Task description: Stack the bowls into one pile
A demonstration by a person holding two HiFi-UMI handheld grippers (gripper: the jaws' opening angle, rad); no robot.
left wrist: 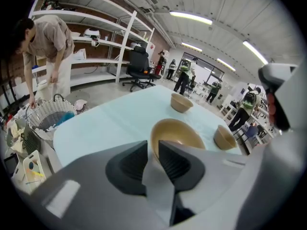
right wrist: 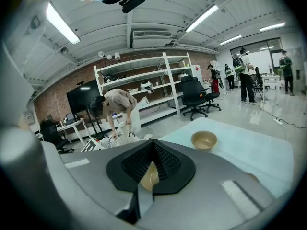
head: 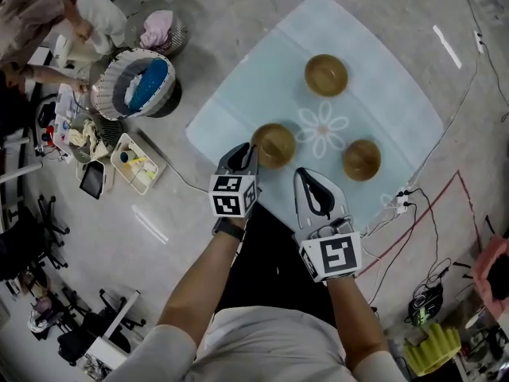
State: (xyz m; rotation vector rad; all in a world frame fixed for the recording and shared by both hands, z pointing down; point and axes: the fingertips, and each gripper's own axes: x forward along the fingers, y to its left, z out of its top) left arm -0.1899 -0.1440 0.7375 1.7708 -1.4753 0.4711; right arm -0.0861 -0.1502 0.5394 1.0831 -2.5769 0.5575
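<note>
Currently, far left on the floor: white wicker basket [head: 119, 86] with blue cloth inside, well apart from the pale blue covered bench [head: 262, 78]. At the bench's near-left part sits the left gripper [head: 251, 150], jaws narrowly apart with only bench surface showing in the gap. Its tips are right at the left rim of the near-left round tan bowl [head: 273, 145]; contact not certain. Over the near edge, between the two near bowls, hovers the right gripper [head: 303, 175], jaw tips pressed together, nothing held. The far round tan bowl [head: 326, 75] stands alone beyond the white flower print [head: 322, 130]. The near-right round tan bowl [head: 362, 159] stands furthest right. All three upright, separate, none stacked.
</note>
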